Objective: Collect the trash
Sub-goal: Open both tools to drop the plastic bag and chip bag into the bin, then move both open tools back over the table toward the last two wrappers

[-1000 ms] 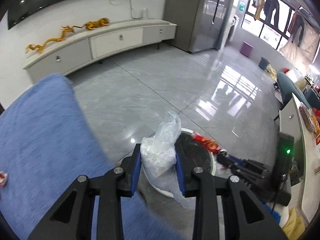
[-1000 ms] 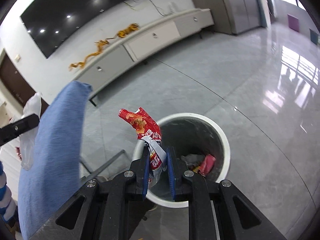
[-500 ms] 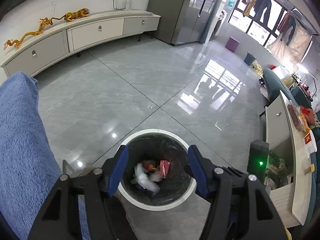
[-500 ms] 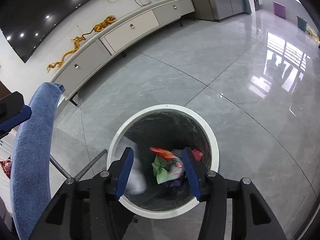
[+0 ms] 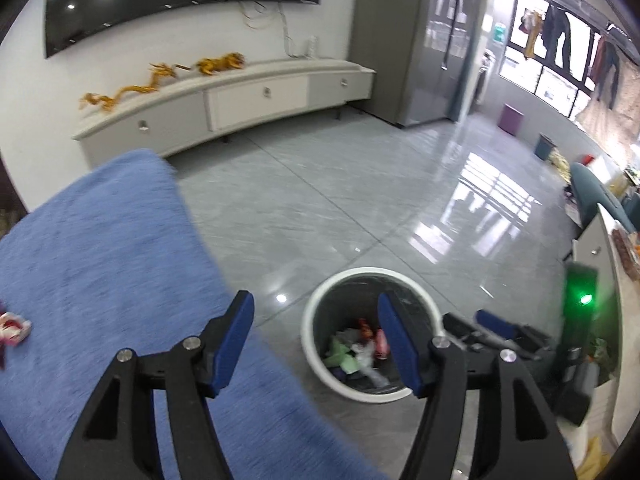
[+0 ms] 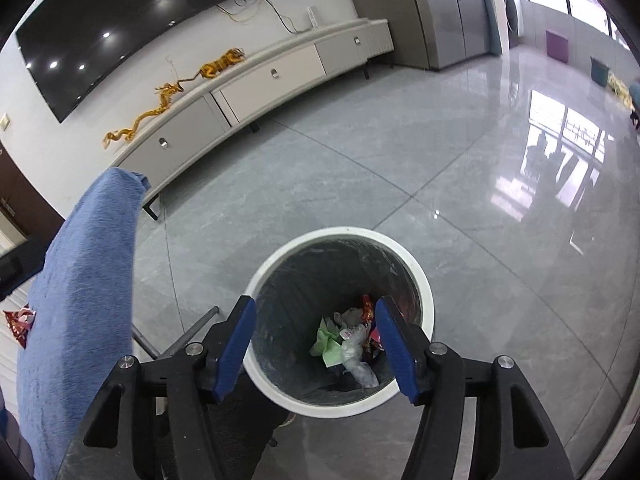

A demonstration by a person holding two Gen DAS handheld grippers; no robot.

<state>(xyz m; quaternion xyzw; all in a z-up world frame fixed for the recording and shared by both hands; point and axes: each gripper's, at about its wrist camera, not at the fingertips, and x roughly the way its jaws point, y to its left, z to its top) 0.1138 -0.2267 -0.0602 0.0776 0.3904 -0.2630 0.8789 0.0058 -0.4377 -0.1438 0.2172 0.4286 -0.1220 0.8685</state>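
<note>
A round white bin [image 6: 420,280] with a dark, crinkled liner stands on glossy grey floor tiles [image 6: 440,168] right below the right gripper [image 6: 312,346]. At its bottom lies the trash [image 6: 348,340]: crumpled clear plastic, a green scrap and red wrappers. This gripper's jaws, black arms with flat blue pads, are opening and have nothing between them. The left gripper [image 5: 316,340] is the same build; its jaws are also opening and empty, and the bin [image 5: 316,312] sits below its right pad. Under its left pad spreads a fuzzy blue cloth [image 5: 100,260] over the worktop, with a red-and-white wrapper [image 5: 12,328] lying far left.
</note>
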